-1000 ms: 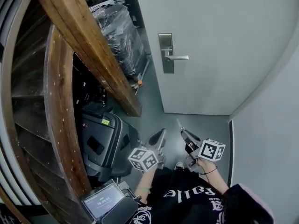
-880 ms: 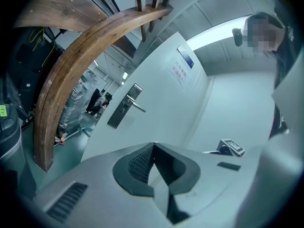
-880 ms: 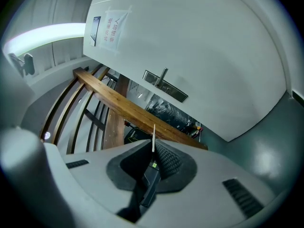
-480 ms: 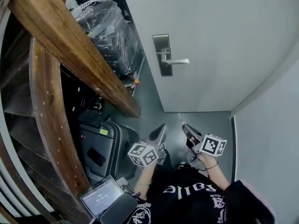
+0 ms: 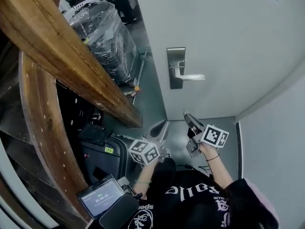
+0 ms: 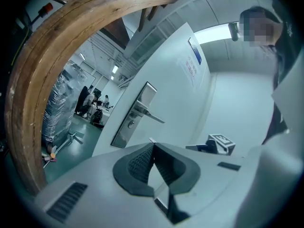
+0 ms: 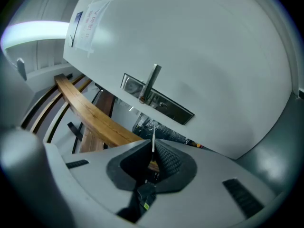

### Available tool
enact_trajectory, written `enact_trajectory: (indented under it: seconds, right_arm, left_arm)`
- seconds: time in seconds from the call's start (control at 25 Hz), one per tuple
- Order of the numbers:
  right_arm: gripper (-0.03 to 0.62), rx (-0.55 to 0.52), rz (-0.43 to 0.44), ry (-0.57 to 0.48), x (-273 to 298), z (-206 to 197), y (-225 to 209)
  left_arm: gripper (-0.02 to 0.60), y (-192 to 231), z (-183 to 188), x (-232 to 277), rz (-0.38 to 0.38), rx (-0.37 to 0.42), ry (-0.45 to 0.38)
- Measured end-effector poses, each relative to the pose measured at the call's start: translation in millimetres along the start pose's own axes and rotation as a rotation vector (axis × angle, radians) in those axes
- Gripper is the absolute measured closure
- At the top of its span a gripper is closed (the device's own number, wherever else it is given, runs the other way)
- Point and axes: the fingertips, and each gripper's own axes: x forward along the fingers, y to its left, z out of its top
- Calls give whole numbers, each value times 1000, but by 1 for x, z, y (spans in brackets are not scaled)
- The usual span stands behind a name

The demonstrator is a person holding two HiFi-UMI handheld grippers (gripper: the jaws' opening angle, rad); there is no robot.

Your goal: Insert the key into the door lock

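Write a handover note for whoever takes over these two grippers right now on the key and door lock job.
Right claw: shut on the key, with the blade sticking out ahead toward the door.
Left claw: shut, nothing in it.
The lock plate and its lever handle are on the door. The keyhole is on that plate.
Done: the key is gripped.
Left: both claws are short of the door. Bring the key to the keyhole and push it in.
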Motion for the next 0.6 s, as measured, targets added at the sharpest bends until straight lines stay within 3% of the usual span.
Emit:
enact_trajectory:
  seconds: [0.28,0.6]
  right_arm:
    - [557,145,-15,-135,66,43,-15]
    - [557,240,12,-210,95,63,-18]
  left_arm:
    - [577,41,23,14,-21,-3,12]
    - [577,68,30,20,-28,-9,27]
